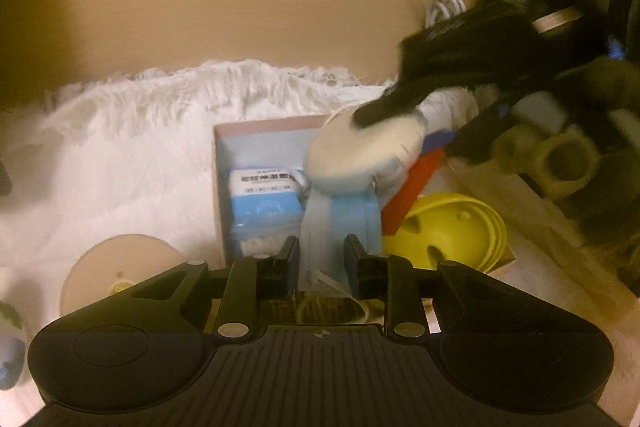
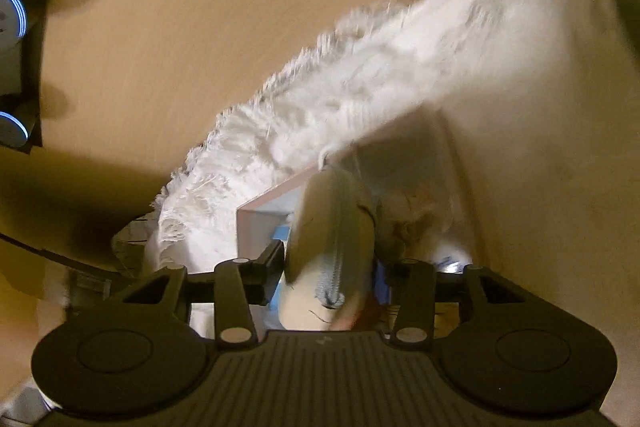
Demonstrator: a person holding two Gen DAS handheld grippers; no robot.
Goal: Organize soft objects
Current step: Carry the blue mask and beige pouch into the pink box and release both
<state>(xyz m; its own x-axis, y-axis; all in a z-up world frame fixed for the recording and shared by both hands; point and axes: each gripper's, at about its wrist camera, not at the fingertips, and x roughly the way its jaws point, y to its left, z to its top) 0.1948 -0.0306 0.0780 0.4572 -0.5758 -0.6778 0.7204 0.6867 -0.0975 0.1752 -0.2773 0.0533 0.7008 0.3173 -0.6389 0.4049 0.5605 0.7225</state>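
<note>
- Left wrist view: the left tool sits at lower centre, its two black fingers part-open with a pale blue folded mask-like sheet standing between them; whether the pads press on it I cannot tell.
- Just above it, the right tool reaches in from the upper right, blurred, and holds a round cream zippered pouch over a shallow pink-rimmed cardboard box.
- Inside the box lies a blue-and-white printed packet.
- To the right of the box sit a yellow plastic bowl-shaped lid and a red flat piece, which leans beside the pouch.
- A white fluffy rug covers the left and centre of the frame, and a round pale disc rests on it at lower left.
- A white coiled cable lies on the tan tabletop at upper right.
- Right wrist view: the pouch stands edge-on between the right tool's fingers, its grey zipper facing the camera. The left finger touches its side, while contact at the right finger is hidden.
- The rug sweeps diagonally across the centre of that frame, blurred.
</note>
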